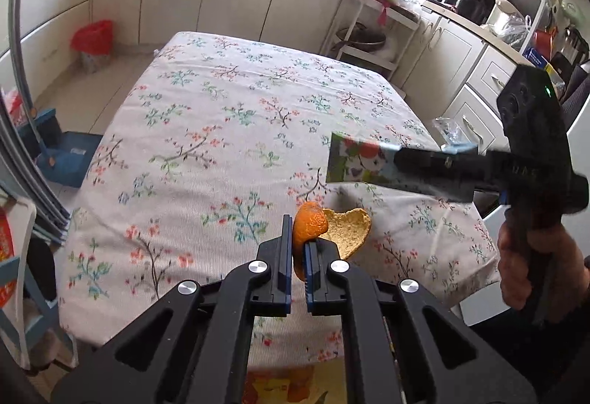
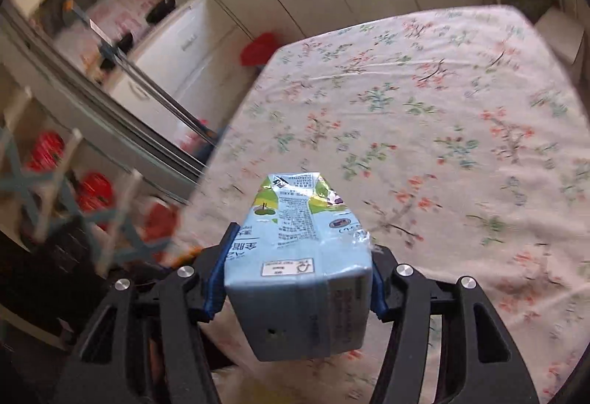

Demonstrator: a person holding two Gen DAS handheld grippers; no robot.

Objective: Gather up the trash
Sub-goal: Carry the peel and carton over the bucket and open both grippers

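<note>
Orange peel point(image 1: 309, 225) sits pinched in the left tool point(image 1: 297, 256) above the desk point(image 1: 221, 109); the right tool point(image 2: 297, 278) squeezes a milk carton point(image 2: 298, 267) (both lifted). A thin peel could slip and fall.

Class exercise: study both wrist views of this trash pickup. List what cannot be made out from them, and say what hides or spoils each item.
1. Left wrist view: the milk carton in the right gripper is motion-blurred, and the black finger covers its near end.
2. Right wrist view: small print on the carton is too fine to read.
3. Left wrist view: the lower end of the orange peel is hidden between the left gripper fingers.
</note>
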